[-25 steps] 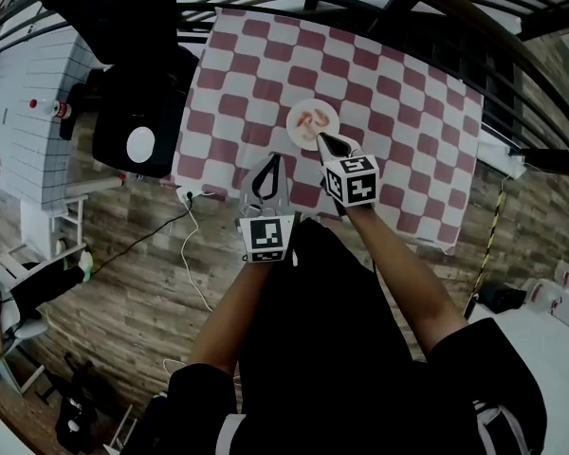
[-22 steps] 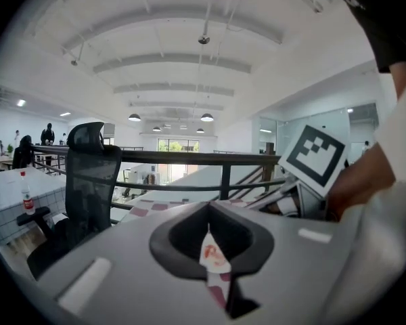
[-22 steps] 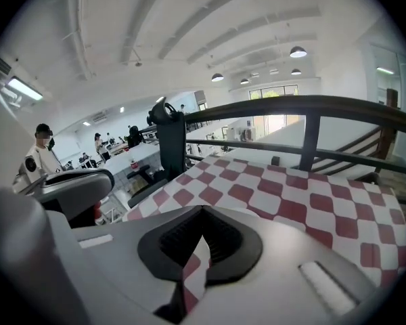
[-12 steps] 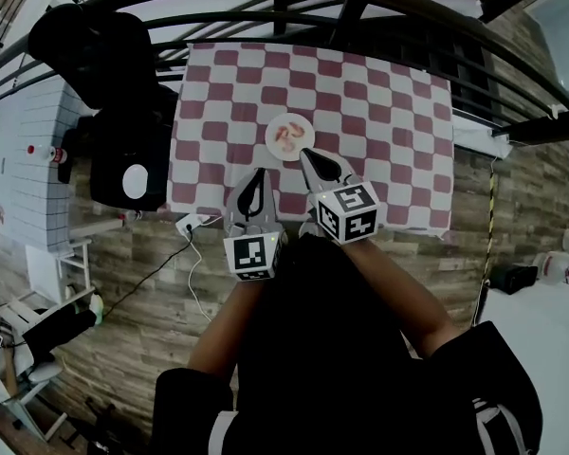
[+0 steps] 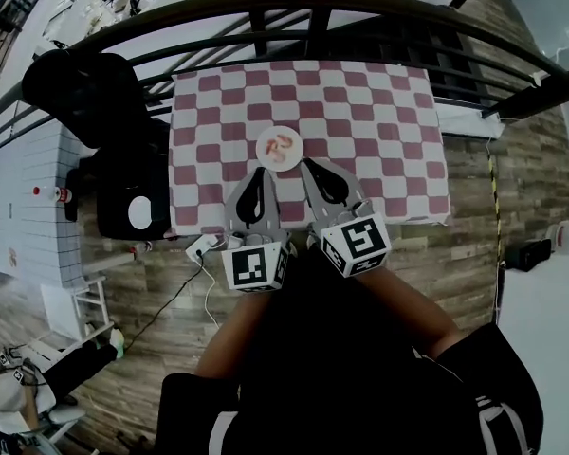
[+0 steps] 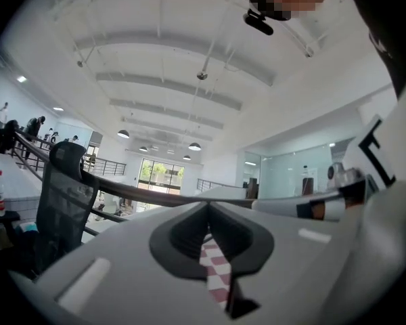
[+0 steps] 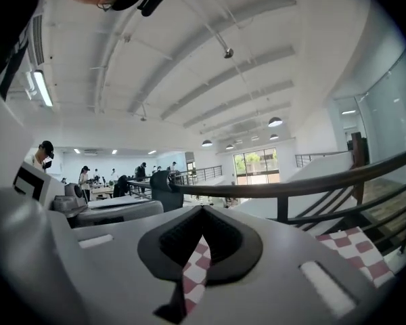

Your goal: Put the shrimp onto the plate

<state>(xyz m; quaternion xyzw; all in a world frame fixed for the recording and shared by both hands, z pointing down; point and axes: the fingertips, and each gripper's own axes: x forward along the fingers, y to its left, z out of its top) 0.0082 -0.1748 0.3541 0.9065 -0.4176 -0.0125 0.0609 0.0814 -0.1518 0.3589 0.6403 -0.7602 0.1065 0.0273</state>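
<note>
Shrimp lies on the plate; left gripper and right gripper have fingers pressed together, empty.

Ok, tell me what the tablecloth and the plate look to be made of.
Tablecloth: probably woven cloth or vinyl with a matte look. It has red-and-white checks, and its front edge seems to hang off the table.
Plate: smooth and white, either ceramic or plastic; it is too small to tell which.

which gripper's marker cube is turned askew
The right hand-held gripper: its cube sits rotated, while the left hand-held gripper has its own nearly square in the head view.
</note>
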